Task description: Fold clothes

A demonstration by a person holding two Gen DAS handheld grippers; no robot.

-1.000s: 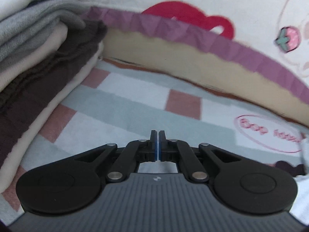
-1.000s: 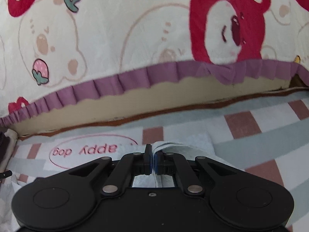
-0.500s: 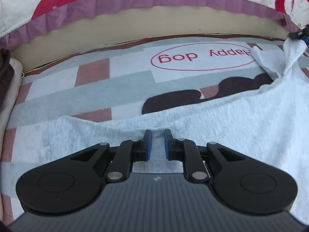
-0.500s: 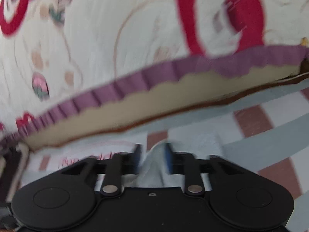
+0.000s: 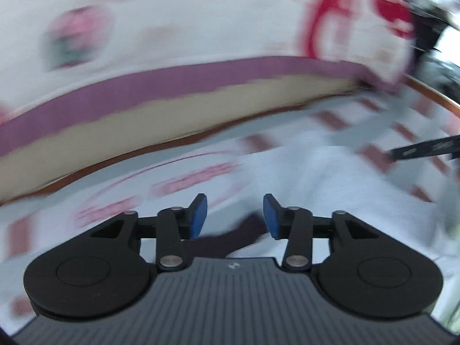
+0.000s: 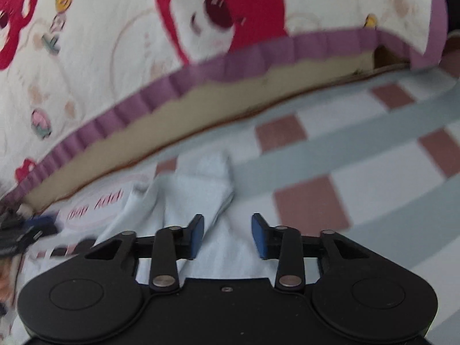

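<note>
Garment: pale grey-white knit garment (image 6: 198,189) lay crumpled on the checked bed cover (image 6: 373,178), soft and limp, 1 corner bunched upward.
Progress: judged early; no neat fold was visible.
Left hand-held gripper (image 5: 235,215): jaws had just been opening, nothing between them.
Right hand-held gripper (image 6: 227,235): jaws had just been closing, apart over the cloth, pads not pressing.
Surroundings: quilted bear-print cushion (image 6: 115,43), purple ruffled trim.

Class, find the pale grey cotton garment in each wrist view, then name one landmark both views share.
Left wrist view: the pale grey cotton garment spreads across the right centre, beyond the gripper.
Right wrist view: it lies at centre, running under the fingers.
Shared landmark: the purple ruffled trim of the bear-print quilt.
</note>
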